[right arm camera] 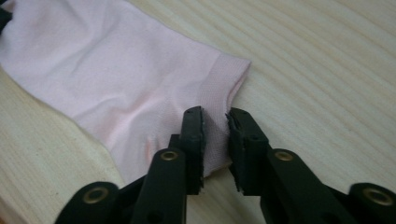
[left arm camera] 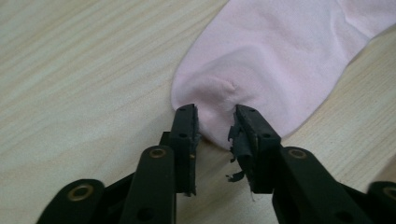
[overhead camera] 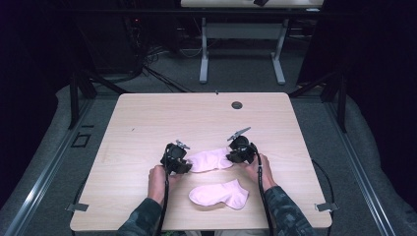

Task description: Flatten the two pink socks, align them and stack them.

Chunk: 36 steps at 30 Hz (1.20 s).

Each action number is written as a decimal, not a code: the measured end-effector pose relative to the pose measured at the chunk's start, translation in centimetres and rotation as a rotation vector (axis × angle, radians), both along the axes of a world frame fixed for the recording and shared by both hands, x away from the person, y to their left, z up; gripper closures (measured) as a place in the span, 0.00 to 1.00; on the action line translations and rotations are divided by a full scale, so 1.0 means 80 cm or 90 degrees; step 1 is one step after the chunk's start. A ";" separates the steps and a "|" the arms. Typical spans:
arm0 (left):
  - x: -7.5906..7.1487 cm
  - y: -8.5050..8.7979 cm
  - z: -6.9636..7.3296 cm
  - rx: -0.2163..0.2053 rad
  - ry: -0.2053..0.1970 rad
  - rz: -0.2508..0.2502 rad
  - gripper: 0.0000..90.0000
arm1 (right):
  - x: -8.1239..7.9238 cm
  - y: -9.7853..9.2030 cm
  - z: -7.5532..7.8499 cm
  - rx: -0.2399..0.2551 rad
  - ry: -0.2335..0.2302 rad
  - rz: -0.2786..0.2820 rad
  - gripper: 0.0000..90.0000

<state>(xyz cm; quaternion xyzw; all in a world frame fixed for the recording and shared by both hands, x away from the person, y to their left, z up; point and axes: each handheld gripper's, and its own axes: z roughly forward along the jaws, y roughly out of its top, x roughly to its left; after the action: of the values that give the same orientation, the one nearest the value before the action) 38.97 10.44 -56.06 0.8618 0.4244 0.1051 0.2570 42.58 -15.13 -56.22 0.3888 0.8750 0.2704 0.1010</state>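
Two pink socks lie on the wooden table [overhead camera: 147,118]. My grippers are at opposite ends of the farther sock [overhead camera: 211,160]. The left gripper [overhead camera: 186,165] is at its toe; in the left gripper view its jaws [left arm camera: 215,116] pinch the rounded toe of that sock [left arm camera: 280,51], and the fabric puckers just ahead of them. The right gripper [overhead camera: 232,157] is at the cuff; in the right gripper view its jaws [right arm camera: 215,119] close on the ribbed cuff of the sock [right arm camera: 116,79], with creases beside the left jaw. The nearer sock [overhead camera: 220,194] lies flat and untouched.
A round cable hole [overhead camera: 237,105] sits near the table's far edge. Beyond the table stands a white-legged desk [overhead camera: 241,29] on grey floor, with cables on the floor to the left. The person's hands and patterned sleeves enter from the bottom edge.
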 end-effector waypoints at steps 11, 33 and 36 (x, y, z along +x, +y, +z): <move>-0.005 0.000 0.003 -0.028 0.000 -0.029 1.00 | -0.014 -0.011 0.002 0.035 -0.001 -0.010 0.94; -0.137 0.000 0.055 -0.091 -0.022 -0.117 1.00 | -0.152 -0.062 0.068 0.081 -0.011 0.034 0.93; -0.146 0.000 0.033 -0.083 -0.005 -0.114 0.99 | -0.159 -0.059 0.040 0.066 0.018 0.037 0.93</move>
<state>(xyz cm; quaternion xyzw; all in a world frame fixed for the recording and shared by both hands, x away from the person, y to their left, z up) 27.27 10.42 -53.40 0.8774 0.3505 0.0570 0.3225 29.90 -19.84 -53.03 0.3716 0.8721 0.3124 0.0607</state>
